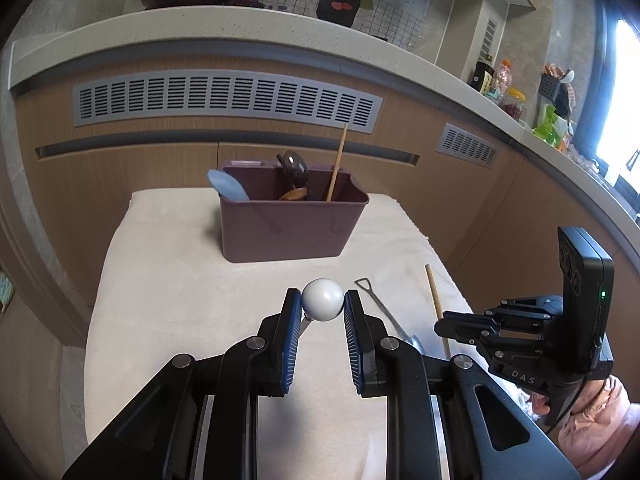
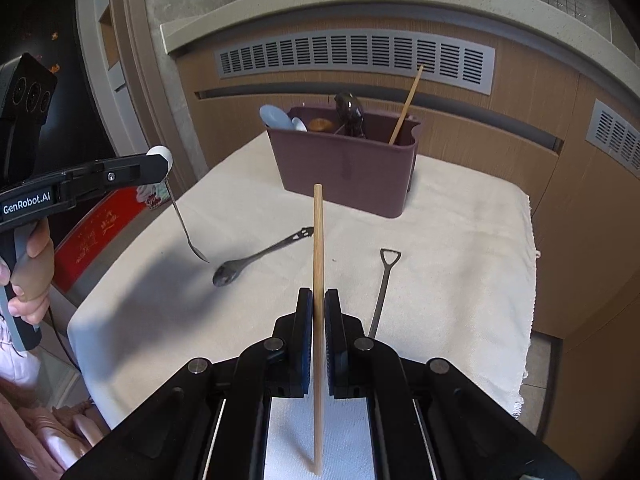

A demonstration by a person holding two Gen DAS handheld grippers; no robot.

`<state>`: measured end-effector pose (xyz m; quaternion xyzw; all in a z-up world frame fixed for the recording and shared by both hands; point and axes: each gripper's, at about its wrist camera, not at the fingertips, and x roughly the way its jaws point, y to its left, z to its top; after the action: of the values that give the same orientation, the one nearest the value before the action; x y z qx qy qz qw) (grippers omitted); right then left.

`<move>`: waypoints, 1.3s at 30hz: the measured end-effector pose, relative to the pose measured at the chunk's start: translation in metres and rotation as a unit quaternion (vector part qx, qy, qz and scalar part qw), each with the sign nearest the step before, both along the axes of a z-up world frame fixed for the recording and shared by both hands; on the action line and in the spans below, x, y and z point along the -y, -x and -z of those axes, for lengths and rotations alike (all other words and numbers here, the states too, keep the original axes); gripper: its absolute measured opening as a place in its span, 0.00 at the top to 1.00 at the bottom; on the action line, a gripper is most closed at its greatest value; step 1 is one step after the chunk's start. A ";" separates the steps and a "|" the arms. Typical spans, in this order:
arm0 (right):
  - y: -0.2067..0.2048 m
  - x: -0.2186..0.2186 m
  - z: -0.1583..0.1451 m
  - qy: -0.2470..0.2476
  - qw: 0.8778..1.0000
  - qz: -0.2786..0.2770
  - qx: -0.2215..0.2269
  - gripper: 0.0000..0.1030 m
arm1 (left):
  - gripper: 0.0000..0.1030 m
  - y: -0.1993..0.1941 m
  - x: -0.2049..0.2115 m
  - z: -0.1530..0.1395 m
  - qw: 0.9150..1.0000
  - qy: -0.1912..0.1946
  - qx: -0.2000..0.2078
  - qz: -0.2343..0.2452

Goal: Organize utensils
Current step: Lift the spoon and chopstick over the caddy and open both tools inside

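White cloth (image 2: 460, 248) covers a small table in front of wood cabinets with grey vents (image 1: 224, 100); stone counter ledge above. Maroon utensil bin (image 1: 288, 228) at the far edge holds a blue spoon (image 1: 228, 186), dark spoons and one chopstick (image 1: 337, 164); lower ends hidden inside. Left gripper (image 1: 322, 312) fingers clamped on a white-knobbed spoon (image 1: 322, 299), bowl hanging near the cloth. Right gripper (image 2: 318, 320) fingers tight on a wooden chopstick (image 2: 318, 280), upright. Dark spoon (image 2: 256, 258) and shovel-handled spoon (image 2: 384, 280) lie loose on the cloth, the latter partly behind the right fingers.

Both wrist views look forward over the table (image 1: 168, 264) toward the shared bin (image 2: 352, 168)
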<state>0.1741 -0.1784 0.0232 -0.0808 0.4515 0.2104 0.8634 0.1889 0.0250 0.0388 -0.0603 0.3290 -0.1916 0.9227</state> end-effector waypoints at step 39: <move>-0.146 -0.024 -0.128 -0.055 0.974 0.063 0.209 0.95 | 0.78 -0.136 0.001 -0.129 0.988 0.077 0.133 0.013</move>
<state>0.3197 -0.1543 0.1517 -0.0462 0.2527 0.1584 0.9534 0.3249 0.0243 0.1682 -0.1011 0.1883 -0.2348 0.9482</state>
